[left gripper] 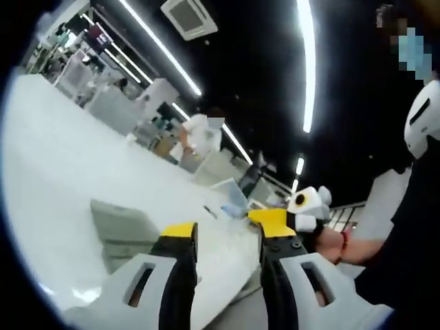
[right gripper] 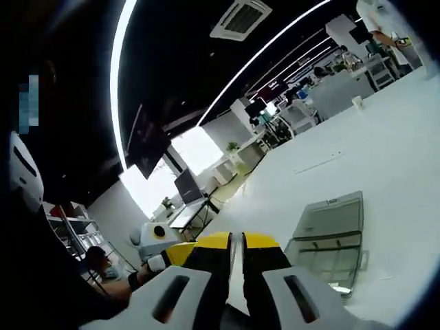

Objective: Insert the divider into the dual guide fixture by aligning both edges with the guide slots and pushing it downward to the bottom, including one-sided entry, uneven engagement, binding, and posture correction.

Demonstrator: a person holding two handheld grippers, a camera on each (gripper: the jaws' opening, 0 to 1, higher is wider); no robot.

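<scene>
Divider thin, white, likely stiff and light, pinched at one edge in right gripper; left gripper spread around it. Fixture at three o'clock.

Open-plan office: desks, monitors, ceiling light strips.

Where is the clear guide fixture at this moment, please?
In the right gripper view the clear guide fixture lies on the white table, to the right of the right gripper.
</scene>
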